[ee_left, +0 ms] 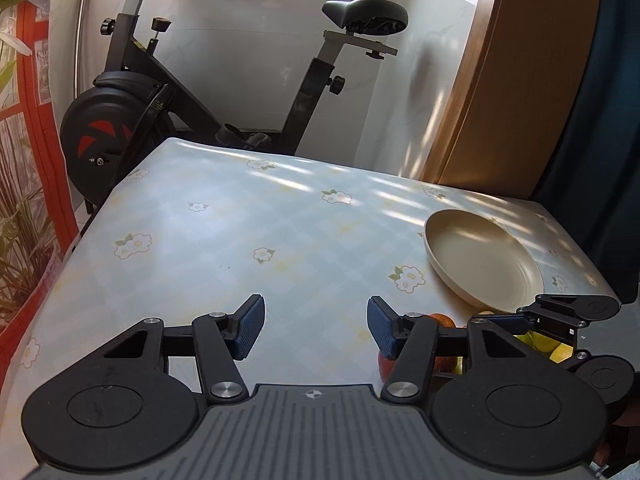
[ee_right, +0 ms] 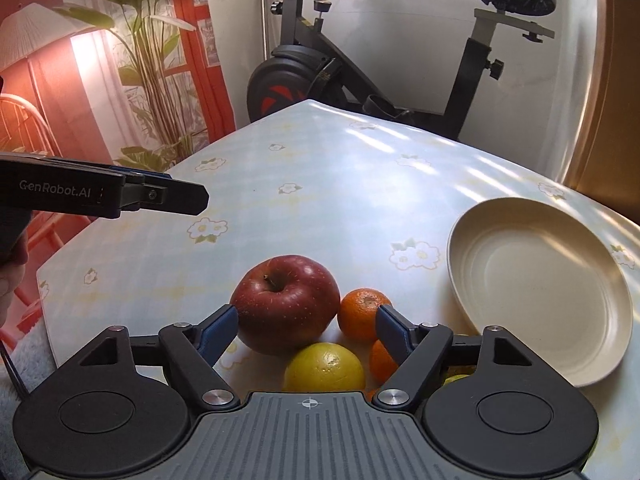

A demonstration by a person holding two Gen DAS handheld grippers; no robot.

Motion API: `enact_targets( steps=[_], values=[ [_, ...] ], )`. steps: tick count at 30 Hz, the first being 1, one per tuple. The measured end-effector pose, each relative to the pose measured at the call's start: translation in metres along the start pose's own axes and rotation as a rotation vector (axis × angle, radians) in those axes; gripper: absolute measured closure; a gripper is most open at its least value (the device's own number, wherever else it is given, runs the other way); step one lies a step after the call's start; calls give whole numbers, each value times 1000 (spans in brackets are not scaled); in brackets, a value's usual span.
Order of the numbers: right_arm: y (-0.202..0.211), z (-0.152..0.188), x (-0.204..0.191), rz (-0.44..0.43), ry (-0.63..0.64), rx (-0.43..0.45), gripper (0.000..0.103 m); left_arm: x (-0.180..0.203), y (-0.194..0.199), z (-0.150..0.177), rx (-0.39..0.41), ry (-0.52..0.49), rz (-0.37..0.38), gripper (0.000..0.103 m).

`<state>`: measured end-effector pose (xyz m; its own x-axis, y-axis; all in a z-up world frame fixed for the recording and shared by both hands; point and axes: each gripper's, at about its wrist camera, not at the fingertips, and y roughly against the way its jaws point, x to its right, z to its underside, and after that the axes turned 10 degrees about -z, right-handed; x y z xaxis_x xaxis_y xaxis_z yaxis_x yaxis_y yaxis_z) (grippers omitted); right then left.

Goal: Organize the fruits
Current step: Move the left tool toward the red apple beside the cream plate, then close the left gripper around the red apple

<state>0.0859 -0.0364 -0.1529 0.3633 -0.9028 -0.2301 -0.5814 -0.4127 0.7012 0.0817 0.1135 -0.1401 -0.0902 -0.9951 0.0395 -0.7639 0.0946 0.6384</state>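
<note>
Your right gripper [ee_right: 306, 330] is covering the near side of the yellow citrus [ee_right: 325, 366] and most of the second small orange [ee_right: 382, 360]. A greenish fruit [ee_right: 456, 379] is peeking out behind its right finger [ee_right: 394, 334], too hidden to name. In the left wrist view, your left gripper [ee_left: 316, 326] is masking the fruit pile [ee_left: 444, 320]; only slivers are showing.

Exercise bike [ee_left: 224, 92] (black), sunlit wall [ee_left: 248, 52].
</note>
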Motion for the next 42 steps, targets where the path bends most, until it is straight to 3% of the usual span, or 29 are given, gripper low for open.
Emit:
enact_targets(
  steps=[6,13,25,28,33,42],
  values=[
    [-12,1,-7,-15,33,-46,38,2,-18,0,-36,10,103,45],
    [-17,3,-7,-25,42,-58,38,4,-45,0,-112,22,197,46],
    [-20,4,-8,-15,75,-62,45,14,-50,8,-146,10,331,47],
    [-20,4,-8,-15,77,-60,45,17,-57,10,-175,18,360,50],
    [-19,5,-8,-20,69,-55,45,13,-71,13,-209,49,411,67],
    [-24,3,-8,-21,63,-52,43,2,-77,19,-216,77,468,70]
  ],
)
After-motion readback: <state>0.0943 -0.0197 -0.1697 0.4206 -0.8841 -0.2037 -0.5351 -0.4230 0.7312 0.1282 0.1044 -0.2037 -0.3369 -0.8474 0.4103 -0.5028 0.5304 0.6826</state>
